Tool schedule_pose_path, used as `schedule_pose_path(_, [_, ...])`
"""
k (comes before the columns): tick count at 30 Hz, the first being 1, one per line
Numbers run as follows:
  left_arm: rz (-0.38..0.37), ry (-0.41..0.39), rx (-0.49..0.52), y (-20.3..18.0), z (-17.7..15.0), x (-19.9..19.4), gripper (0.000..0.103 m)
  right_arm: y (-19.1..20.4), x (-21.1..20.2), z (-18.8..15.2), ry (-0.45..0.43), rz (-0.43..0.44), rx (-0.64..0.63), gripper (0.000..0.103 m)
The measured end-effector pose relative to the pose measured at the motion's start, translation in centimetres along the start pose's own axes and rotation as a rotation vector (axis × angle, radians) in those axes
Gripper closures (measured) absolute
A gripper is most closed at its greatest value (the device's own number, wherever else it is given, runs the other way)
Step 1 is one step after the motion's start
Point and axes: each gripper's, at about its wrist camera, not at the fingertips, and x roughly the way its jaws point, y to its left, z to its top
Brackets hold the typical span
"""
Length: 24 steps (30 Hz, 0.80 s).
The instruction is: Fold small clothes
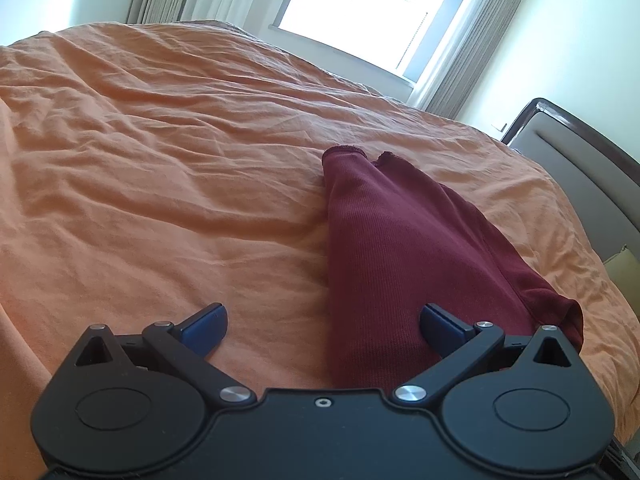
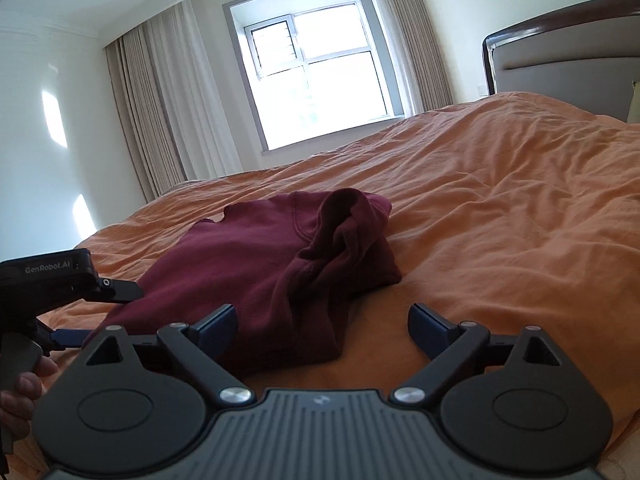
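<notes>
lay on the rumpled orange bed sheet: a dark maroon ribbed knit garment, partly folded, running from 6 o'clock up toward 12 in the left wrist view. seen from the right wrist camera as a flat maroon panel with a bunched, crumpled heap of cloth at its 2 o'clock end. left gripper held low over the near end of the garment, blue-padded fingers spread wide apart, nothing clamped; right-hand pad over the cloth, left-hand pad over bare sheet. right gripper likewise splayed wide, gripping nothing, its left pad over the garment's near edge, its right pad above the sheet. at 9 o'clock in the right wrist view, the black body of the left gripper. beyond, at 12 o'clock, a bright window with beige curtains; at 2 o'clock, a grey padded headboard.
</notes>
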Motion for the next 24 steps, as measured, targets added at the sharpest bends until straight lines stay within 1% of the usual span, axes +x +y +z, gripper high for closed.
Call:
schedule_pose_path(8, [-0.002,0.003,0.015,0.3,-0.7,-0.4,0.001,0.6,-0.3,-0.9,-0.003,-0.062,-0.113,0.001])
schedule_pose_path(12, [-0.005,0.005,0.040,0.3,-1.1,-0.6,0.001,0.8,-0.4,-1.2,-0.004,-0.081,-0.140,0.001])
schedule_pose_path(15, [-0.015,0.003,0.048,0.4,-1.2,-0.9,0.001,0.5,-1.0,-1.0,-0.018,-0.063,-0.133,0.000])
schedule_pose_path(19, [-0.029,-0.013,0.035,0.5,-0.9,-1.4,0.001,-0.5,-2.4,-0.3,-0.069,-0.025,-0.083,0.000])
schedule_pose_path(22, [-0.059,-0.044,0.033,0.2,-0.6,-1.6,0.001,-1.3,-2.4,1.0,-0.107,-0.026,-0.048,0.000])
schedule_pose_path(24, [-0.079,-0.047,0.039,-0.3,-0.1,-1.4,0.001,-1.9,-1.9,2.1,-0.120,-0.035,-0.019,0.000])
